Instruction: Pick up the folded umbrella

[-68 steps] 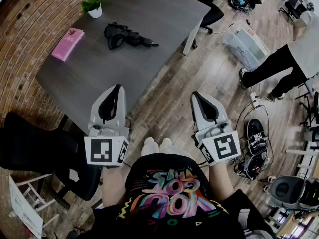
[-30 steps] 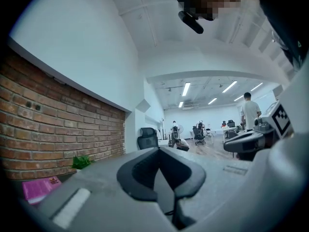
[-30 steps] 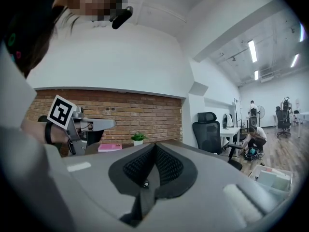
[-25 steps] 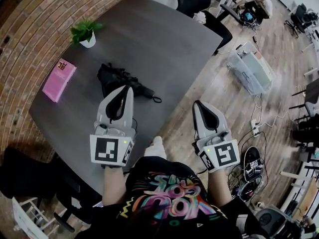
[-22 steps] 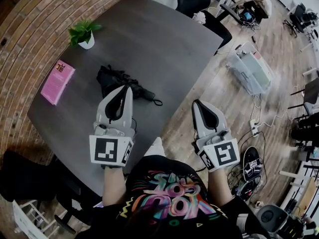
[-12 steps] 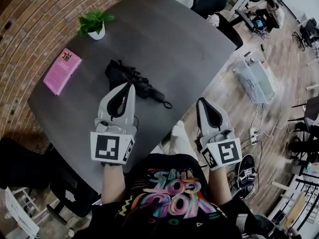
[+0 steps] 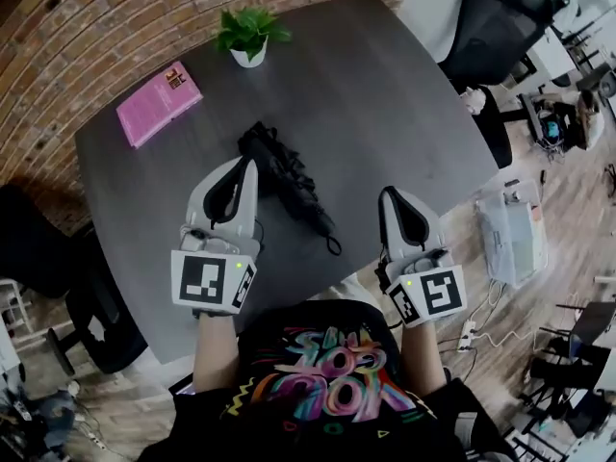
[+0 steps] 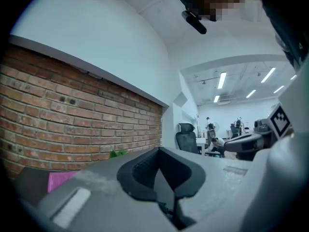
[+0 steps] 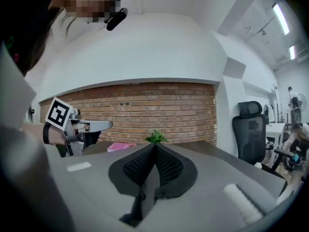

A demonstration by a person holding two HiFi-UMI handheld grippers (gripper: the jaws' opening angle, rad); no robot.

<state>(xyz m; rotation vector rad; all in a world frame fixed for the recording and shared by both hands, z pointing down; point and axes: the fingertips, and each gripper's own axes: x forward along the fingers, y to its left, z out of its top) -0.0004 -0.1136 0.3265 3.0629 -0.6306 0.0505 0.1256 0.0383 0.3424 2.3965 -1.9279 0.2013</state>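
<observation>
The folded umbrella [image 7: 287, 183], black and loosely bundled, lies near the middle of the dark worktop [image 7: 395, 94], its wrist loop trailing toward the worktop's near edge. The left hand-held gripper [image 7: 252, 163] is over the worktop's near half, clenched on nothing, its tip just beside the bundle. The right hand-held gripper [image 7: 388, 193] is at the worktop's near edge, also clenched and empty. A potted plant [image 7: 248, 34] and a pink book [image 7: 159, 102] sit along the worktop's far edge.

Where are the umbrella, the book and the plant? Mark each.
umbrella [image 7: 286, 179], head view, folded canopy.
book [image 7: 159, 103], head view, middle of cover.
plant [image 7: 249, 29], head view, leaves.
</observation>
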